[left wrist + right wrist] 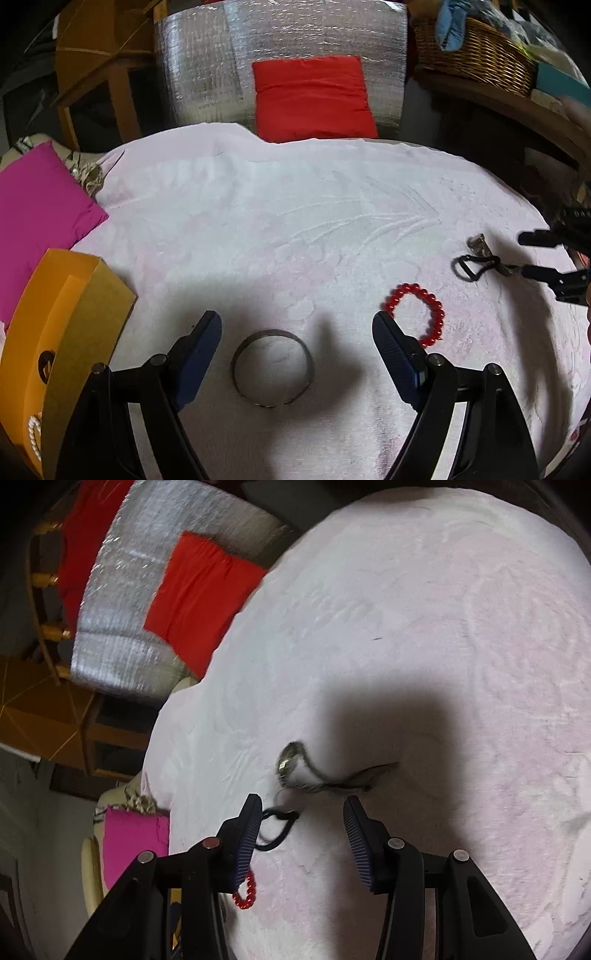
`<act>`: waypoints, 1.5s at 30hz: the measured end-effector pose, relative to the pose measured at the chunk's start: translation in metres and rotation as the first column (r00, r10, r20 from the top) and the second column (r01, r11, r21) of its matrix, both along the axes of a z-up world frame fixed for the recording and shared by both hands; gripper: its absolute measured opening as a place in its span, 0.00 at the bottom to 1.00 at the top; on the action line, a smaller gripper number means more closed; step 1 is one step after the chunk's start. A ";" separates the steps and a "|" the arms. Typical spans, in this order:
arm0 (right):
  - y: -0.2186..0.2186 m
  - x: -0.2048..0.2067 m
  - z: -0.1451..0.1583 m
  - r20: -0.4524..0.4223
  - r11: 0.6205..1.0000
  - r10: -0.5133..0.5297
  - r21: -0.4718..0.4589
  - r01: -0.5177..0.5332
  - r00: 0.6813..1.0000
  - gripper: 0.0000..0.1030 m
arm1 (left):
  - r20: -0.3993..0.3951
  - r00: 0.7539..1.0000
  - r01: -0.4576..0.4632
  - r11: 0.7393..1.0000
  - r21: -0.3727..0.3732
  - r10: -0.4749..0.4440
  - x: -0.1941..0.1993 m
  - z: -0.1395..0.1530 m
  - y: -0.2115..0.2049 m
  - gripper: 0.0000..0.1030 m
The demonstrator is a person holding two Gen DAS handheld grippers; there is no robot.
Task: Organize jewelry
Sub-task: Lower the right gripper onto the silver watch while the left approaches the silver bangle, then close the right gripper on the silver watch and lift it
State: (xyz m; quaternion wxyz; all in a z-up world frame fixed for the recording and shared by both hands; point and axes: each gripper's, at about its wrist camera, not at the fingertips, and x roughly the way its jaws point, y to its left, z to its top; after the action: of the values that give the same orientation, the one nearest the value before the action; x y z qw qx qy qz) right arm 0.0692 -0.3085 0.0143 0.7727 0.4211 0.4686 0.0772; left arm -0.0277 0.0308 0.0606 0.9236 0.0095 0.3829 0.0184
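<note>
Right under our left gripper (pixel 297 328) there's a plain grey metal bangle (pixel 272 368), lying flat on the fluffy pale pink towel (pixel 295 206) between the two blue-padded fingers, which are spread wide and not touching it. Just off the right-hand finger sits a red beaded bracelet (pixel 419 314), also flat on the towel. Further right we've got a black cord necklace with a small metal pendant (pixel 476 258), and the right gripper (pixel 526 254) is at its end; from that view it looks like the lower finger meets the cord's end, but we honestly can't tell if it's pinched. From the right wrist view the right gripper's jaws stand partly apart, with the cord's black loop (pixel 277 821) against the inner face of the left finger and the pendant (pixel 290 762) just ahead. At the left edge there's an orange cardboard box (pixel 70 317) with a string of white pearls (pixel 35 434) in it.
</note>
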 end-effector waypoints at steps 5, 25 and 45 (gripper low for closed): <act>-0.003 0.000 0.020 0.046 0.984 0.009 -0.179 0.000 0.999 0.48 | -0.022 0.999 -0.045 0.998 -0.031 0.045 0.002 -0.002 0.016 0.82; 0.048 0.056 0.012 0.038 0.936 0.177 -0.315 -0.156 0.984 0.48 | -0.071 0.994 -0.091 0.994 -0.063 0.087 0.006 -0.010 0.033 0.82; 0.070 0.060 0.003 0.010 0.825 0.218 -0.537 -0.178 0.976 0.19 | -0.129 0.980 -0.164 0.984 -0.071 0.154 0.009 -0.017 0.076 0.82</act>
State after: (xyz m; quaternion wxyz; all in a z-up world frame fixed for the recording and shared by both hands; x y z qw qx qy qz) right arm 0.1287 -0.2388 0.0174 0.8629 0.1364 0.4851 0.0389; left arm -0.0187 0.1066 0.0435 0.8935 -0.0574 0.4388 0.0760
